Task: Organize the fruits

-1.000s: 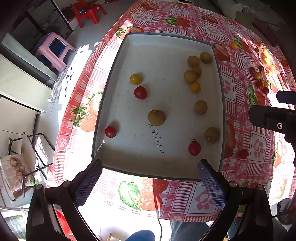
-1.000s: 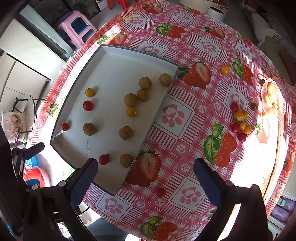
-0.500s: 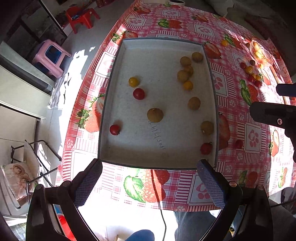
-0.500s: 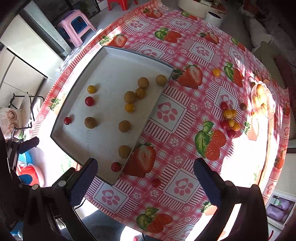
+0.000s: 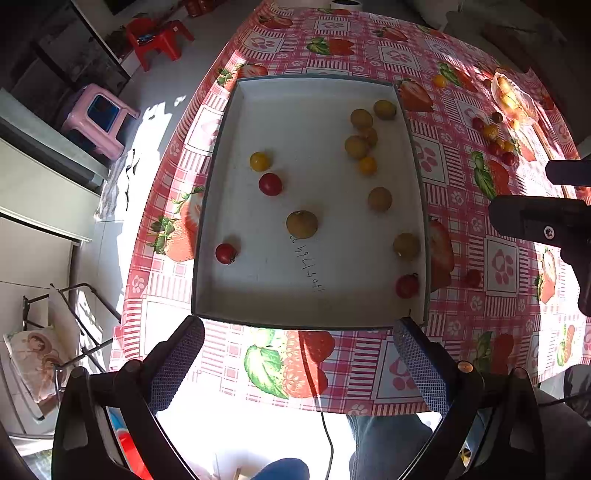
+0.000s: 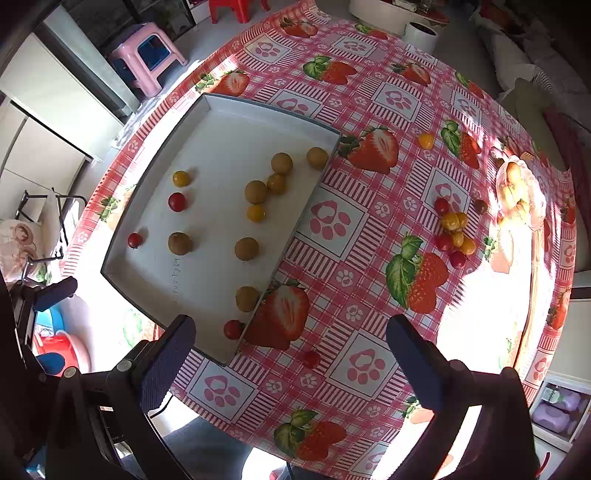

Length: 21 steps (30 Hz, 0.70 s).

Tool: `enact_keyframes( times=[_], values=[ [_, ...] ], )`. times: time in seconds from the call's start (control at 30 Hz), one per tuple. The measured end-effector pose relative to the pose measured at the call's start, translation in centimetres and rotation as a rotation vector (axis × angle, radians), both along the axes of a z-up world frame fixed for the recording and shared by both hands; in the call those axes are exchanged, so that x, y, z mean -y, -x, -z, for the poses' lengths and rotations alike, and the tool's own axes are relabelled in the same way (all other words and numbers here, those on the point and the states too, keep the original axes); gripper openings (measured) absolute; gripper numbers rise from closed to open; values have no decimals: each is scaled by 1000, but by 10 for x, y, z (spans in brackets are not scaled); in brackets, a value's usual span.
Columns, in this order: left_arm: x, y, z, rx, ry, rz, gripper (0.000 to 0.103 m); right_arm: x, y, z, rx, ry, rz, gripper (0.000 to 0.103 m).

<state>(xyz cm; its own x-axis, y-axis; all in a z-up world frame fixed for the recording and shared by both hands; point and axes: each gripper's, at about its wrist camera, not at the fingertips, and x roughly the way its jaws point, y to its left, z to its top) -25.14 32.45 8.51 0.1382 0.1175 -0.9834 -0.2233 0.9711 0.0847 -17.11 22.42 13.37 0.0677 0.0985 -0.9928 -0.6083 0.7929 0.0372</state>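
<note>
A white shallow tray [image 5: 314, 302] [image 6: 236, 122] lies on the strawberry tablecloth and holds several small fruits: red cherry tomatoes [image 5: 270, 184], yellow ones [image 5: 259, 161] and brownish round fruits [image 5: 301, 223] [image 6: 246, 248]. More small tomatoes [image 6: 454, 232] lie loose in a cluster on the cloth at the right, with one red tomato [image 6: 311, 359] just off the tray's near corner and a yellow one [image 6: 425, 140] farther back. My left gripper [image 5: 297, 356] hangs open high above the tray's near edge. My right gripper [image 6: 291, 354] is open too, high above the cloth, holding nothing.
A clear plastic bag with pale fruit [image 6: 519, 192] lies at the table's right side. A pink stool [image 6: 147, 55] and red chair [image 5: 159, 35] stand on the floor beyond the table. A person's knees [image 5: 388, 435] show below the near table edge.
Both grippers have risen and pulled back, so the tray and table look smaller. In the left view a red tomato moved toward the tray's right wall. Both stay open.
</note>
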Motion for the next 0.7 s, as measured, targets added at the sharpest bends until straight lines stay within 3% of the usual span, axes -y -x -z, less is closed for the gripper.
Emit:
enact_keyframes(
  times=[0.7],
  values=[
    [1, -3, 1, -5, 2, 2, 103, -2, 1, 3, -10, -1, 14, 103]
  ],
)
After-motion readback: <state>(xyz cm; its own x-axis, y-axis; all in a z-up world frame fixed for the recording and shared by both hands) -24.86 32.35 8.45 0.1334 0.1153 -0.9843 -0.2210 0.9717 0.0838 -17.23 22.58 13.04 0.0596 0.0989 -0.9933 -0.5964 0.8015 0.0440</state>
